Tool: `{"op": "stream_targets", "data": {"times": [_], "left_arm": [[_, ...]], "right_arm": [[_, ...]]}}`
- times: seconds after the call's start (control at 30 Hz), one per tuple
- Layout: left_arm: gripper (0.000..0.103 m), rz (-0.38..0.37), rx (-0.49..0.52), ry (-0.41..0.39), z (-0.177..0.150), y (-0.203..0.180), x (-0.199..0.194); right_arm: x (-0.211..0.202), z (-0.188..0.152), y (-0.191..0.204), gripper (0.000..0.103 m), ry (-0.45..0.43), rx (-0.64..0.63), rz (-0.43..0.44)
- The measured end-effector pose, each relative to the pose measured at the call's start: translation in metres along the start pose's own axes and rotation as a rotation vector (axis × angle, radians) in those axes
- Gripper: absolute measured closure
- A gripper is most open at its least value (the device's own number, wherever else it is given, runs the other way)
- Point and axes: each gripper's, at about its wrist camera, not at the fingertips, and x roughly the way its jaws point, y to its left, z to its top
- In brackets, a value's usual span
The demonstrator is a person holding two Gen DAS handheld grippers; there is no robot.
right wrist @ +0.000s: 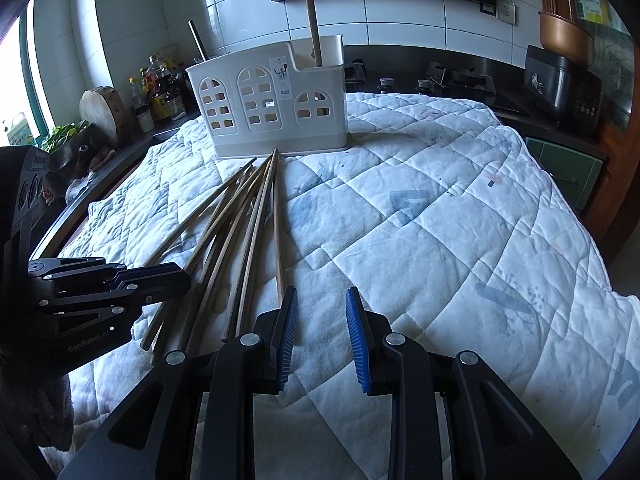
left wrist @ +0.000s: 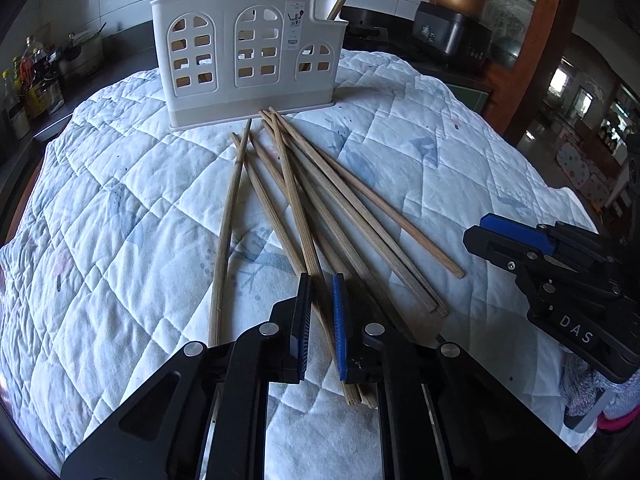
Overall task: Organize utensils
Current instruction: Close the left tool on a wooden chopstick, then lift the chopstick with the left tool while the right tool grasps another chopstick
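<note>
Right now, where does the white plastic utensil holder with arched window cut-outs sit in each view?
Left wrist view: white plastic utensil holder stands at upper centre-left, behind the chopsticks.
Right wrist view: holder stands at upper centre-left, smaller.
Shared landmark: loose pile of wooden chopsticks on the quilted cloth before it.

Cool daylight enters from a window [right wrist: 16, 92] at the left, glaring white; the quilt [right wrist: 420, 216] is evenly bright and sharp; fisheye corners curve into black.

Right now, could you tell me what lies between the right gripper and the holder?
Only bare quilt, in the right wrist view, between the right gripper and the holder.
</note>
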Motion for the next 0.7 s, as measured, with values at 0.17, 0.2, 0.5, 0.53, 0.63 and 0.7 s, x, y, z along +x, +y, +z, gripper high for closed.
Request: {"op": "stream_targets", "data": {"times": [0.17,0.2,0.5,0.53,0.63,0.7], "left_arm": [[0.096,-0.004,0.011,-0.002,-0.001,0.007,-0.006],[0.097,0.004,0.015,-0.002,-0.001,0.009,-0.007],[0.097,0.009,0.008,0.001,-0.006,0.027,-0.008],[0.097,0.003,0.005,0.003,-0.006,0.028,-0.007],[0.097,-0.013,-0.003,0.013,-0.008,0.03,-0.003],[0.097,-0.016,-0.005,0.016,-0.01,0.031,-0.002]], "right_arm": [[0.0,0.001,0.002,0.078,0.001,-0.002,0.007],[0.001,0.001,0.004,0.078,0.003,-0.006,0.009],[0.015,0.004,0.011,0.083,0.043,-0.019,0.035],[0.016,0.005,0.011,0.083,0.048,-0.019,0.036],[0.02,0.005,0.014,0.084,0.061,-0.03,0.036],[0.024,0.006,0.017,0.085,0.074,-0.041,0.033]]}}
